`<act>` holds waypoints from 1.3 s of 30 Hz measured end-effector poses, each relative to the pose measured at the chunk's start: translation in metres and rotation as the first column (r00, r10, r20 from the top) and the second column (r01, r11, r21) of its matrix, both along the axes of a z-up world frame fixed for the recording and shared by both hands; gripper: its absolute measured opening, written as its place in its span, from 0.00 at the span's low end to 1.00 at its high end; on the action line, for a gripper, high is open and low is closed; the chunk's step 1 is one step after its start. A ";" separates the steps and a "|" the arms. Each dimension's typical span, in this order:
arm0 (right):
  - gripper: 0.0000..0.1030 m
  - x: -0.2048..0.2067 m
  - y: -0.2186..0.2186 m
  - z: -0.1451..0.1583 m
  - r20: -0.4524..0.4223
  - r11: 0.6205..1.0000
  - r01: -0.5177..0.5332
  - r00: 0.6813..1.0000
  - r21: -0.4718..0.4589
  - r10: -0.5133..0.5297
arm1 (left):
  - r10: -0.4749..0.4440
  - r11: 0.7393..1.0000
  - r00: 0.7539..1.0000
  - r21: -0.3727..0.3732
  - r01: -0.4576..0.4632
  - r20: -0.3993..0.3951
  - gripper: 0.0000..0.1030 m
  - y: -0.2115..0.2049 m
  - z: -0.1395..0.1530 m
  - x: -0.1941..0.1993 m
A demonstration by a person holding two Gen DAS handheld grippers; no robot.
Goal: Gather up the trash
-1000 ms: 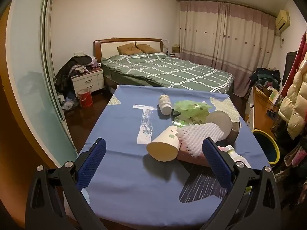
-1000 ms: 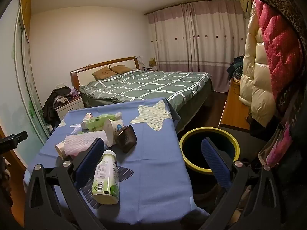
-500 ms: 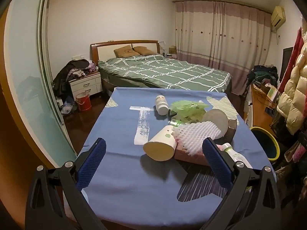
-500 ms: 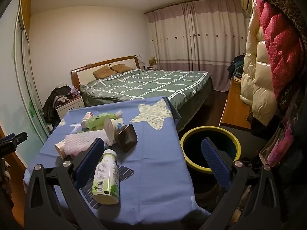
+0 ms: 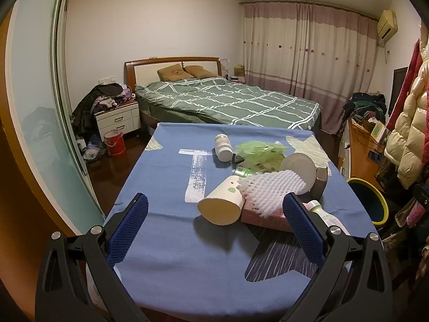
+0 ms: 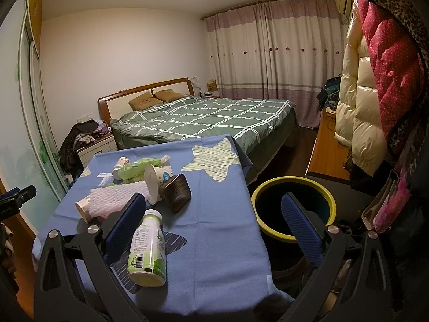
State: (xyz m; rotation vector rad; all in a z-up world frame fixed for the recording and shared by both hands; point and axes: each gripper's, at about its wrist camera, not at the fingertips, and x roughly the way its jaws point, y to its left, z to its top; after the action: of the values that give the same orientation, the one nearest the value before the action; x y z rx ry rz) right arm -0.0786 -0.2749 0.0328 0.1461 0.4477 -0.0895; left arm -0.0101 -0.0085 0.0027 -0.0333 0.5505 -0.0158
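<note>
**Trash piled on the table, both grippers wide and empty**

The left gripper (image 5: 214, 224) hangs over the near edge of the table (image 5: 166, 263) with its jaws spread wide and nothing between them. The right gripper (image 6: 213, 226) is just as wide and just as empty, aimed partly over the table corner and partly over the yellow-rimmed bin (image 6: 295, 187) that stands on the floor just beside the table.

The trash sits in a loose heap on the blue cloth. Nearest the left gripper is a paper cup (image 5: 221, 202) lying on its side, touching a white foam net (image 5: 270, 187) that rests on a pink box (image 5: 265, 218). Behind them are a green plastic bag (image 5: 258, 149), a small white bottle (image 5: 223, 147), a round lid (image 5: 299, 167) and a dark tub (image 6: 177, 193). A drink bottle (image 6: 147, 249) lies on its side close to the right gripper's left finger.

That bottle looks like the easiest first pick: stiff, smooth, likely light if empty, though the pictures cannot show whether it is. It may roll, so grip across the middle of the body. The cup will crush; hold it gently near the rim. The foam net and bag are soft and will sag.
</note>
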 end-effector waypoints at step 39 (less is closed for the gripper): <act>0.94 0.001 -0.003 0.000 -0.012 1.000 0.007 1.000 0.007 -0.007 | -0.014 1.000 1.000 -0.004 0.014 -0.011 0.96 -0.006 -0.002 -0.002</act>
State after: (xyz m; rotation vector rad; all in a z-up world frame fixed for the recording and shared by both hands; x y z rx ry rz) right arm -0.0781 -0.2776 0.0330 0.1545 0.4596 -0.0954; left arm -0.0117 -0.0147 0.0003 -0.0333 0.5620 -0.0308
